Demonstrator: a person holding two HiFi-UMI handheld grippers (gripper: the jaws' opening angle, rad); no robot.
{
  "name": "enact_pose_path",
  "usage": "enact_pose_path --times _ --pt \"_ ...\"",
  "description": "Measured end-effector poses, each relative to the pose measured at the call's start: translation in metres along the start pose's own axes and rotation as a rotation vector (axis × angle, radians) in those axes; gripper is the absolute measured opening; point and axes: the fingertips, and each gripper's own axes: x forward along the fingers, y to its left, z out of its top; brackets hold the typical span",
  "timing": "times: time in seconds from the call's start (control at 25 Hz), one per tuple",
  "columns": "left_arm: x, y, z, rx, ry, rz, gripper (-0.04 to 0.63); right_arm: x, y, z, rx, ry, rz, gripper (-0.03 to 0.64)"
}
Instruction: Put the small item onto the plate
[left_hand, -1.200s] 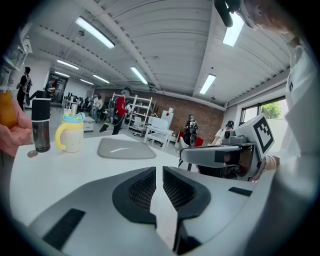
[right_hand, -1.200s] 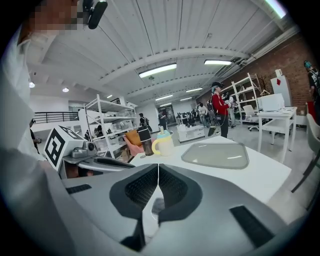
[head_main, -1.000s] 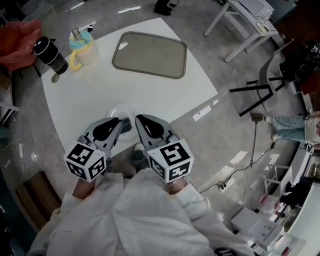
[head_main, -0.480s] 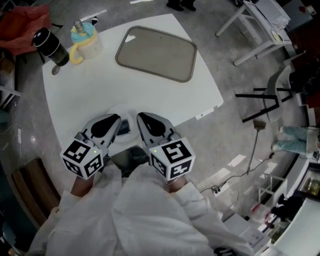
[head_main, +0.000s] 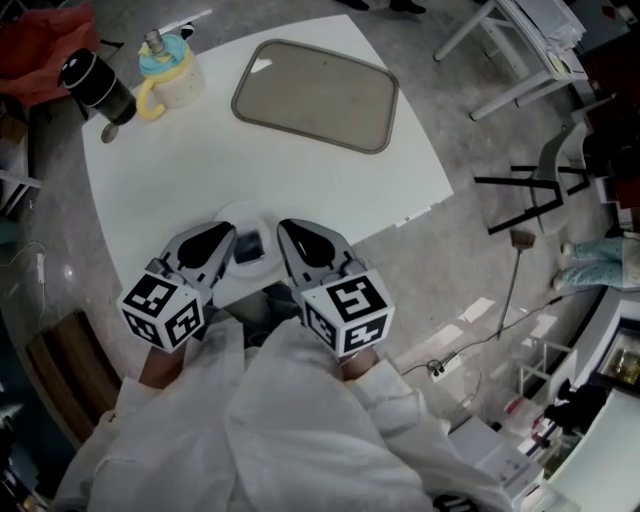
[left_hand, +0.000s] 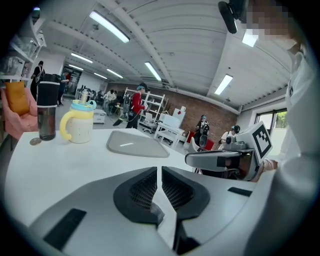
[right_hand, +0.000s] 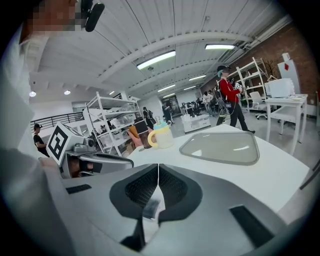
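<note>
Small item (head_main: 247, 246) lay on the plate (head_main: 240, 212), apparently delivered: right tongs (right_hand: 158, 169) closed and empty, left tongs (left_hand: 159, 171) just narrowed to a slit, nothing between.

Both tongs meet over a white plate (head_main: 240, 210) at the near edge of the worktop (head_main: 200, 170)

The left tongs (head_main: 228, 240) lie over the plate's left side, their jaws having just been closing, with nothing seen between them; the right tongs (head_main: 285, 230) lie over its right side; a small dark item (head_main: 247, 247) rests on the plate between the two; white sleeves (head_main: 250, 430) fill the foreground; at the far side sit a grey tray (head_main: 316, 95), a yellow-handled cup (head_main: 170, 80) and a black flask (head_main: 95, 88).
</note>
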Motion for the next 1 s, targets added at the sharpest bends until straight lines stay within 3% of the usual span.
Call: enact_pose_path --times 1.0 --pt "-0.013 0.048 -0.045 -0.108 0.155 -0.040 0.034 0.021 0.005 -0.034 0.169 0.038 -0.108 0.017"
